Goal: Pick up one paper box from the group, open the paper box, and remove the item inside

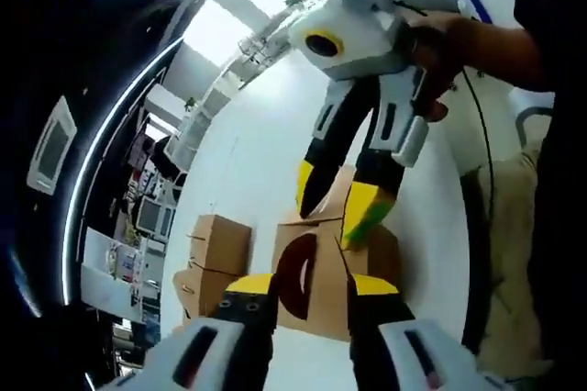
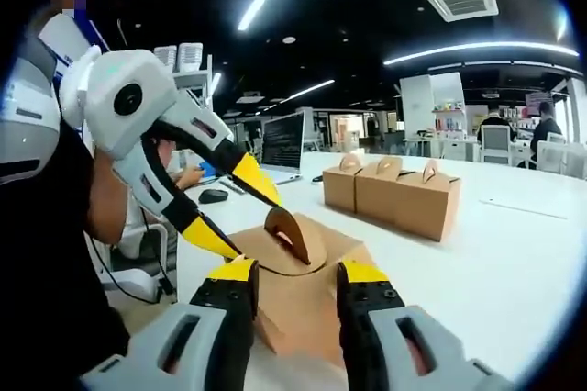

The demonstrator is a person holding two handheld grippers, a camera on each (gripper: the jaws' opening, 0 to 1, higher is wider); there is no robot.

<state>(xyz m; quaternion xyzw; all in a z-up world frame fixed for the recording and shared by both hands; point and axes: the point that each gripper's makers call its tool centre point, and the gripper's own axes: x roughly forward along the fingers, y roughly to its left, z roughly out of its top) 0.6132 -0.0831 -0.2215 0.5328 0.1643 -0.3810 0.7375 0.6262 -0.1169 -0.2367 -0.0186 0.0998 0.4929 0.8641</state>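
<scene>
One paper box (image 2: 307, 295) sits on the white table (image 2: 514, 262), pulled well apart from the three boxes (image 2: 393, 191) left in a row behind it. Both grippers work at this near box. Left gripper (image 2: 243, 212): tongs spread, the two yellow tips straddling the upright handle flap (image 2: 289, 230) at the box top, one tip low at the lid edge, the other higher; whether they touch the card cannot be told. Right gripper (image 2: 293, 285): tongs also spread, tips just at the near top edge of the box, nothing pinched. In the left gripper view the right gripper (image 1: 337, 203) comes down onto the box top from above.

Risks, as judged: box not pinned, so a pull on the flap may lift or skid the whole box. Thin card handle could tear or crease under a hard pinch. Tips could slip off the curved flap.
</scene>
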